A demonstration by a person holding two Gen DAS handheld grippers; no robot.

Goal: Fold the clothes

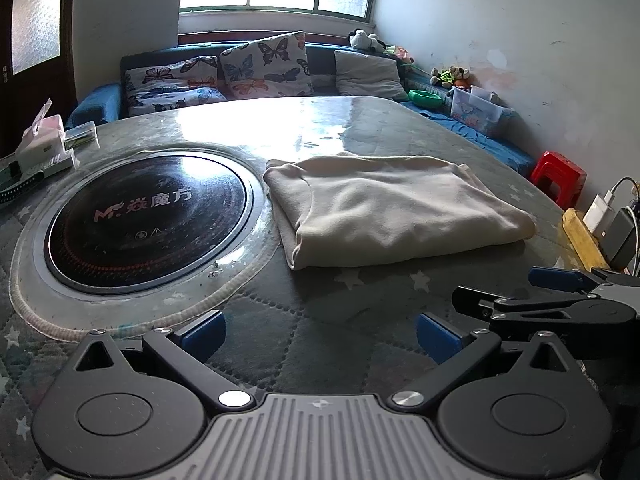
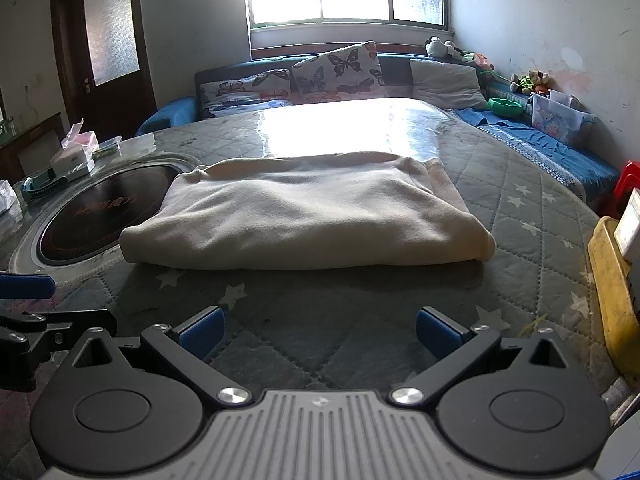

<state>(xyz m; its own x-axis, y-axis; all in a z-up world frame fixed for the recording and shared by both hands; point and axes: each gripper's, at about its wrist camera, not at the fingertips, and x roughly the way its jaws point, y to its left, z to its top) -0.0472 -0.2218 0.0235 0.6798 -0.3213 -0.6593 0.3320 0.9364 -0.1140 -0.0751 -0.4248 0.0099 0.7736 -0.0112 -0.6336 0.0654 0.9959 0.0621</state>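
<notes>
A cream garment (image 1: 388,208) lies folded into a thick rectangle on the quilted table cover (image 1: 320,320), right of the round cooktop. It also shows in the right wrist view (image 2: 304,220), straight ahead. My left gripper (image 1: 320,338) is open and empty, low over the cover, short of the garment's near edge. My right gripper (image 2: 318,334) is open and empty, also short of the garment. The right gripper shows at the right edge of the left wrist view (image 1: 560,300); the left one shows at the left edge of the right wrist view (image 2: 28,304).
A black round induction cooktop (image 1: 148,216) is set in the table at left. Boxes and a tissue pack (image 1: 44,144) sit at the far left. A yellow object with chargers (image 1: 584,236) stands at the right edge. A sofa with butterfly cushions (image 1: 264,68) lies behind.
</notes>
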